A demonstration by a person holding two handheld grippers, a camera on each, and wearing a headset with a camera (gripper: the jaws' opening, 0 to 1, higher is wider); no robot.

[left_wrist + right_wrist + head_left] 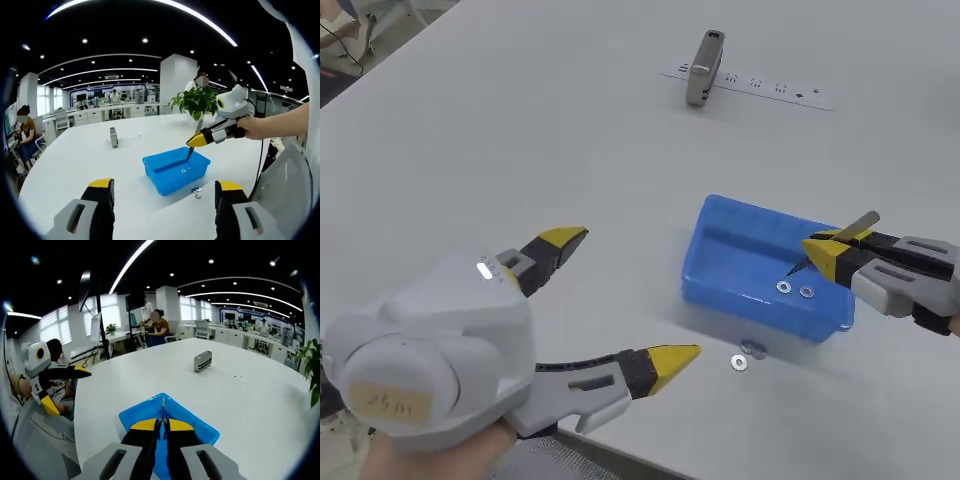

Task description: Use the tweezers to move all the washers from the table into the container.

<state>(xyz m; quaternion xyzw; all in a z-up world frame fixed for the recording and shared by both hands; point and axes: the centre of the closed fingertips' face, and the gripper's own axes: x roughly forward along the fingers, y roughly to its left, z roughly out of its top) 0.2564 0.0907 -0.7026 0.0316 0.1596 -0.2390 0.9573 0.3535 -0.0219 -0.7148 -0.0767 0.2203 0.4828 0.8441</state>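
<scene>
The right gripper (825,250) is reaching in from the right over the blue container (720,285), its yellow-tipped jaws pressed together and clamping a pair of tweezers (163,407). The tweezers are pointing down into the container, their dark tips hanging just above its floor; whether anything is pinched in them is too small to tell. Two washers (783,287) are lying side by side on the container floor, close to the front wall and just below the tweezer tips. Outside, on the white table (520,130), more washers (739,362) are sitting in a tight cluster just in front of the container's near wall; it is probably two, though the farther one may be a stacked pair. The left gripper (620,297) is hovering low over the table to the left of the container, well apart from it, with its jaws spread wide and gripping nothing. Far across the table, a small grey device (705,67) is standing upright on a flat white strip (770,88).
</scene>
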